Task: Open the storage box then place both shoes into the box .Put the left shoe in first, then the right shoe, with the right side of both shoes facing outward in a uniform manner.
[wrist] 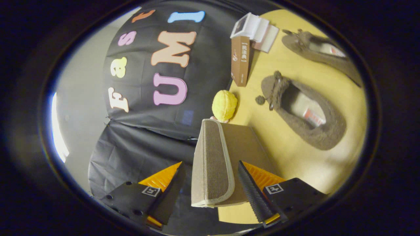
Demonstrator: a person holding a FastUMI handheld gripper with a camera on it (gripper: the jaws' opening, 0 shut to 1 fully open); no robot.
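Tool (pixel 210 183) spread around the storage box (pixel 226 164) raised lid (pixel 211 164), both shoes, near (pixel 305 111) and far (pixel 320 52), lay outside on the table (pixel 295 157).

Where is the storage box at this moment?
In the gripper view the storage box stands on the yellow table, between the open tool's fingers, touching neither, with the yellow ball just beyond it.

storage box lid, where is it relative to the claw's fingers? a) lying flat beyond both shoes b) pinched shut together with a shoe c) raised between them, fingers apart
c: the box lid stands raised between the claw fingers, which sit apart on either side, while both shoes lie on the table.
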